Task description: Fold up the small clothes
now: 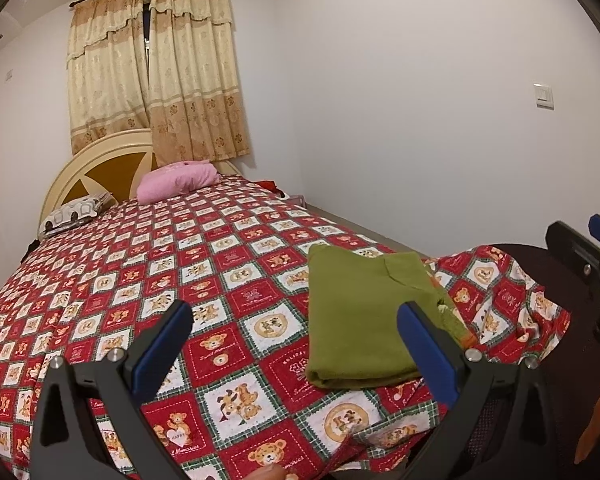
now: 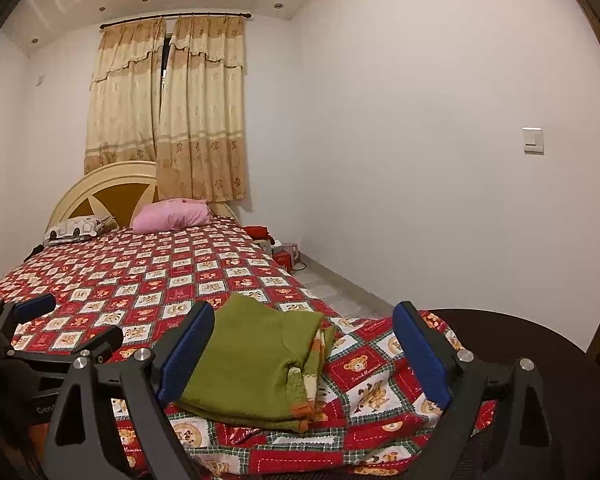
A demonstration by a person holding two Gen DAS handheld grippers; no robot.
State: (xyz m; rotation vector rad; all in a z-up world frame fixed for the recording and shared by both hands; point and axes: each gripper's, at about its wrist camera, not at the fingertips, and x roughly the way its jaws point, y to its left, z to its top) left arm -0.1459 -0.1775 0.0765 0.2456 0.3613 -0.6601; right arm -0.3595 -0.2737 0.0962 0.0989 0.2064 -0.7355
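A small olive-green garment (image 1: 360,320) lies folded into a neat rectangle on the red teddy-bear bedspread (image 1: 179,280) near the bed's foot corner. In the right wrist view the garment (image 2: 255,360) shows orange and cream striped trim at its right edge. My left gripper (image 1: 295,316) is open and empty, held above the bedspread just left of the garment. My right gripper (image 2: 304,320) is open and empty, held above and in front of the garment. The left gripper also shows at the left edge of the right wrist view (image 2: 59,320).
A pink pillow (image 1: 177,180) and a patterned pillow (image 1: 73,214) lie by the headboard (image 1: 99,168). A white wall runs along the right. A dark round surface (image 2: 520,344) sits by the bed's foot. Red boxes (image 2: 283,254) stand on the floor.
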